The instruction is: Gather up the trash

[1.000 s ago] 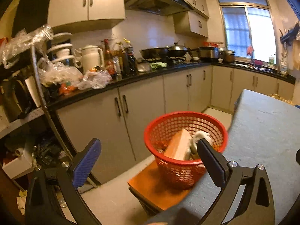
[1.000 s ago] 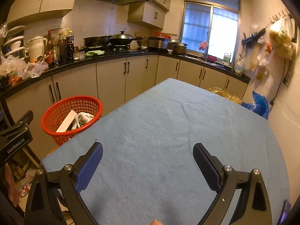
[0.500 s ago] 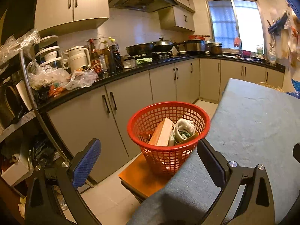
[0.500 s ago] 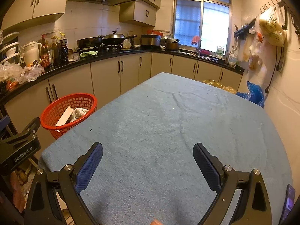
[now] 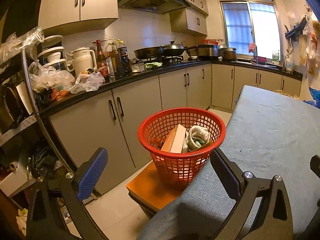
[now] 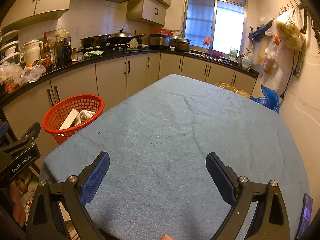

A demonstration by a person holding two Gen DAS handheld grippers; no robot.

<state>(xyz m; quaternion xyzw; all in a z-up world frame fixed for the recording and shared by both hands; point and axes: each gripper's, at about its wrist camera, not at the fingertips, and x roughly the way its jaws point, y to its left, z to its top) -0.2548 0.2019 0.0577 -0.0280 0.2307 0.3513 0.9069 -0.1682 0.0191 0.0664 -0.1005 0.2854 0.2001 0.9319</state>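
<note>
Right wrist view: bare table (image 6: pixel 180 132), trash in red basket (image 6: pixel 60 118) at nine o'clock; both grippers (image 6: pixel 158 172) spread, empty; seemingly finished.

"GenRobot.AI" on left gripper (image 6: pixel 20 156) body

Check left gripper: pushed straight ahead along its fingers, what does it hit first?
Probably the red basket, which sits between the open fingers of the left gripper on an orange stool. Its right finger may graze the blue table cover first; depth is unclear.
</note>
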